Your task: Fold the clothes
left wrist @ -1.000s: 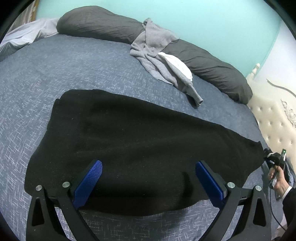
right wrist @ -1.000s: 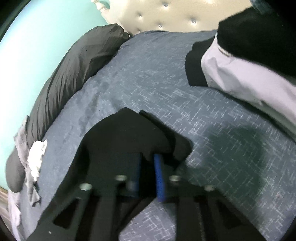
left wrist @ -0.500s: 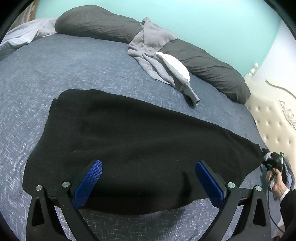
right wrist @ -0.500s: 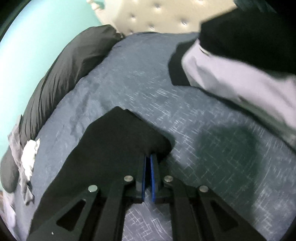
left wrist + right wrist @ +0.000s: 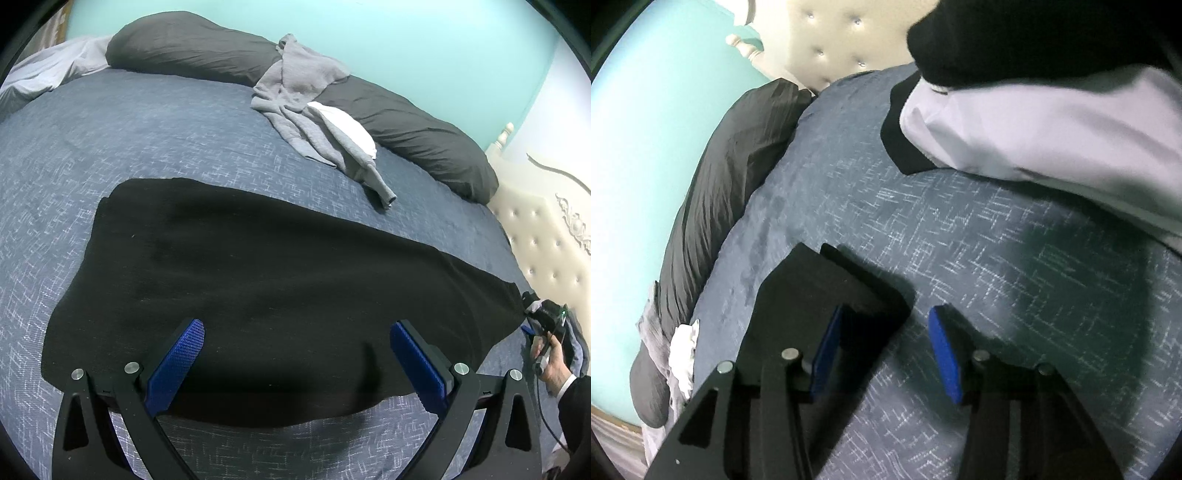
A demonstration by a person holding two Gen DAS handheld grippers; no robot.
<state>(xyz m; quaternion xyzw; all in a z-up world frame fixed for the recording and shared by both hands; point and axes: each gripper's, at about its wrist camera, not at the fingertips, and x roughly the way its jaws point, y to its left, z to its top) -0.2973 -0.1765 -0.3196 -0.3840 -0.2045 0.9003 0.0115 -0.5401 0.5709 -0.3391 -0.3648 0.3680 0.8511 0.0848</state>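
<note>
Left claw: I am holding my left claw (image 5: 295,354) spread wide and grasping nothing, its blue pads (image 5: 177,363) hovering over the near edge of the black garment (image 5: 266,288).
Right claw: I am keeping my right claw (image 5: 886,350) released, jaws apart; the left pad is sitting over the garment's end (image 5: 827,288) and the right pad (image 5: 943,354) is over bare bedspread. Nothing is pinched between them.
Black garment: it is lying spread flat on the bed (image 5: 110,140), a broad dark shape running from near left to far right and narrowing towards the right, where its tip is reaching my right claw (image 5: 546,317) and the hand (image 5: 552,363) gripping it. The fabric is looking matte and mostly smooth, with a small ripple near the front edge. In the right wrist view the end is showing two squared, layered corners.
Bed: the blue-grey cover with pale crosshatch flecks is carrying everything.
Grey clothing: a crumpled grey piece (image 5: 299,99) with something white (image 5: 347,129) tucked in it is draping off the dark bolster pillow (image 5: 192,48) at the far edge, well apart from the black garment.
Other pile: black (image 5: 1015,33) and pale lilac fabric (image 5: 1034,125) is lying at the upper right of the right wrist view.
</note>
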